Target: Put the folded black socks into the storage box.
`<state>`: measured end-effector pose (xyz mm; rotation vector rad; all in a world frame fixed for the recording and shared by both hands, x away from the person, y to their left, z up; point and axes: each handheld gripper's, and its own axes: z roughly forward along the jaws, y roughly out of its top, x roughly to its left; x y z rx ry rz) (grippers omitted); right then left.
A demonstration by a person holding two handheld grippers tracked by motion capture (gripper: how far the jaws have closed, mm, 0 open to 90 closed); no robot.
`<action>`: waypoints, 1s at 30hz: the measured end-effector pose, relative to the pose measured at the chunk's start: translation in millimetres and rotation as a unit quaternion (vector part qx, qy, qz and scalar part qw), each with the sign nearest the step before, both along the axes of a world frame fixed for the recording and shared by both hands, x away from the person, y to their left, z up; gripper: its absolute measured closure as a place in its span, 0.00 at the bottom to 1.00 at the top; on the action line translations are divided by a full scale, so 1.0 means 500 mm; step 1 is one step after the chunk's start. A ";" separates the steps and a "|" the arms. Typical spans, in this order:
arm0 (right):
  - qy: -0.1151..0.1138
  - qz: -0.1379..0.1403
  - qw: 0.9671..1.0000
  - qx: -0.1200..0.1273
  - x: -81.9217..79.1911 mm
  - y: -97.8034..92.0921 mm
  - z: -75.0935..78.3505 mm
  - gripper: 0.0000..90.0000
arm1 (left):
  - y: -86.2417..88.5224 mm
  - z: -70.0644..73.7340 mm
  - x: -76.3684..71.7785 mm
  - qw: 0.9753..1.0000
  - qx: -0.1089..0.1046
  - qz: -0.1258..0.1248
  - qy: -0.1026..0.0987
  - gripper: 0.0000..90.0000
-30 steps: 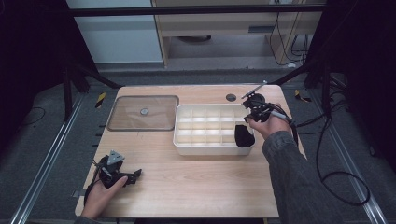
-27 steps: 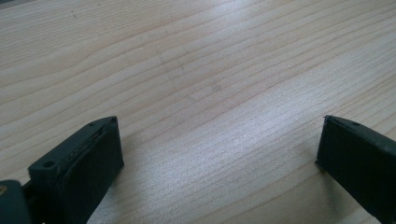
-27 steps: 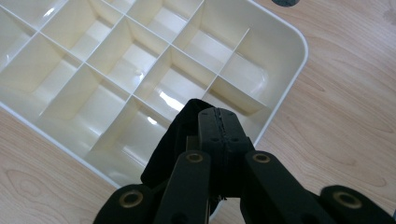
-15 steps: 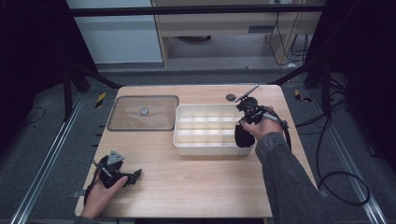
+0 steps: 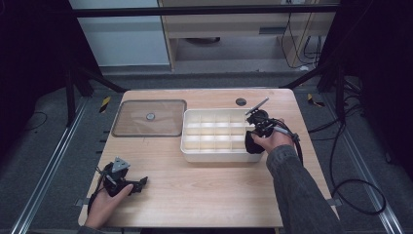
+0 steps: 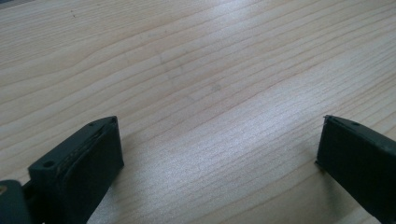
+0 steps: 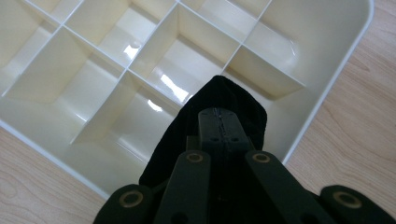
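- Nearest, by the worktop's (image 5: 204, 195) front left corner, the left gripper (image 5: 127, 184) rests on the bare wood; in the left gripper view its fingers (image 6: 79, 163) stand wide apart with nothing between them.
- Further in, near the right edge, the right gripper (image 5: 254, 139) has its fingers (image 7: 219, 128) closed on a black cloth pouch (image 7: 219, 105), which hangs from them over the near right corner of the white divided tray (image 5: 214, 157).
- Judging from this, the work of putting the pouch into the tray is partly done: it is picked up and brought over the tray, but not yet let go. What is left is to lower it into one compartment and release it. Every compartment that shows looks empty.
- The pouch is soft, matt and dark, like velvet, bunched into loose folds around the fingers. Its lower end sits over the right-hand compartments; whether it touches the tray floor I cannot tell.
- Furthest, at the back left of the worktop, a clear lid (image 5: 149, 118) lies flat, just beside the tray.
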<state>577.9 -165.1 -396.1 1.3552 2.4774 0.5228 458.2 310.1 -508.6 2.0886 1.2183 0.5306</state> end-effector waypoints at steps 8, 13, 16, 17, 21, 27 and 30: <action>0.004 0.001 1.000 -0.005 -0.007 -0.012 -0.018 1.00 | 0.000 0.000 0.000 1.000 0.001 0.000 0.000 0.00; 0.006 0.003 1.000 -0.012 -0.014 -0.011 -0.024 1.00 | 0.000 0.000 0.000 1.000 0.001 0.000 0.000 0.00; 0.006 0.006 1.000 -0.010 -0.017 -0.011 -0.029 1.00 | 0.000 0.000 0.000 1.000 0.000 0.000 0.000 0.00; 0.006 0.009 1.000 -0.011 -0.018 -0.012 -0.031 1.00 | 0.000 0.000 0.000 1.000 0.000 0.000 0.000 0.00; 0.015 0.011 1.000 -0.004 -0.025 -0.015 -0.042 1.00 | 0.000 0.000 0.000 1.000 -0.001 0.001 -0.001 0.00; 0.023 0.012 1.000 -0.001 -0.031 -0.019 -0.055 1.00 | 0.000 0.000 0.000 1.000 -0.001 0.001 0.000 0.00; 0.027 0.010 1.000 0.002 -0.031 -0.019 -0.059 1.00 | 0.000 0.000 0.000 1.000 -0.001 0.001 0.000 0.00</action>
